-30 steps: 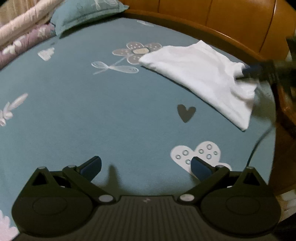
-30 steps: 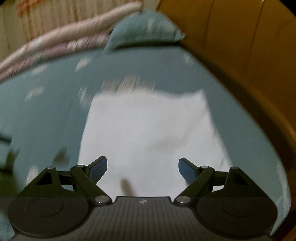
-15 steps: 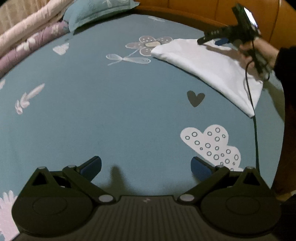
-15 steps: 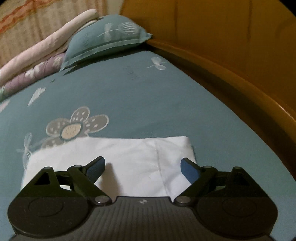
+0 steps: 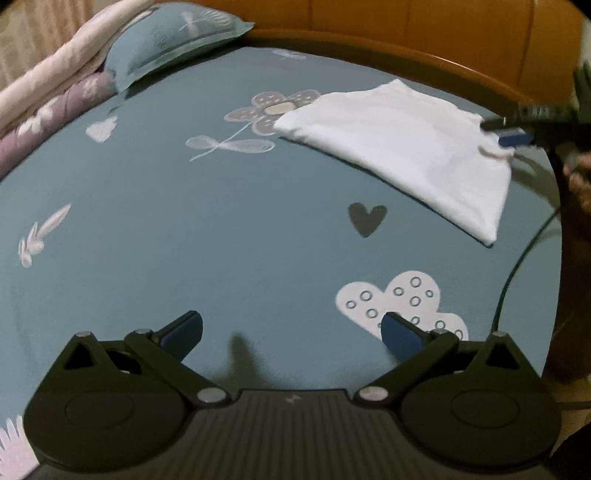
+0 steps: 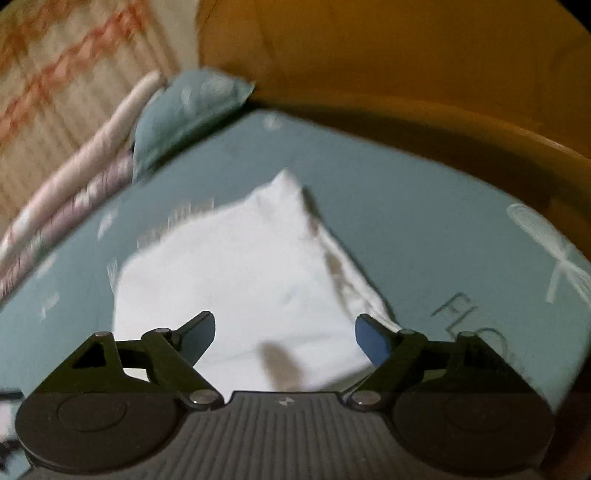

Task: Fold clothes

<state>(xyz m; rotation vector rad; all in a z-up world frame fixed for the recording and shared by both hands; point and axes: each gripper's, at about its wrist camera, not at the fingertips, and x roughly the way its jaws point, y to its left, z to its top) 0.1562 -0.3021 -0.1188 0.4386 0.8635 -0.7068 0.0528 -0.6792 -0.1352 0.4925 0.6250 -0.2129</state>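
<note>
A folded white garment [image 5: 406, 147] lies flat on the teal bedsheet [image 5: 184, 221] at the far right, near the wooden bed frame. My left gripper [image 5: 291, 332] is open low over bare sheet, well short of the garment, with nothing between its fingers. In the right wrist view the same white garment [image 6: 240, 280] fills the middle, blurred by motion. My right gripper [image 6: 284, 336] hovers open over its near edge. The left wrist view catches that right gripper [image 5: 517, 131] at the garment's right corner, with a hand [image 5: 580, 177] behind it.
A teal pillow [image 5: 173, 37] and rolled pink and purple quilts [image 5: 48, 107] lie at the far left of the bed. The orange wooden headboard [image 5: 406, 33] curves along the far edge. A black cable [image 5: 517, 266] hangs at the right edge.
The right gripper has pulled back from the far edge of the garment to its near right corner, moving fast. The left gripper has shifted only slightly. The garment lies where it was.
</note>
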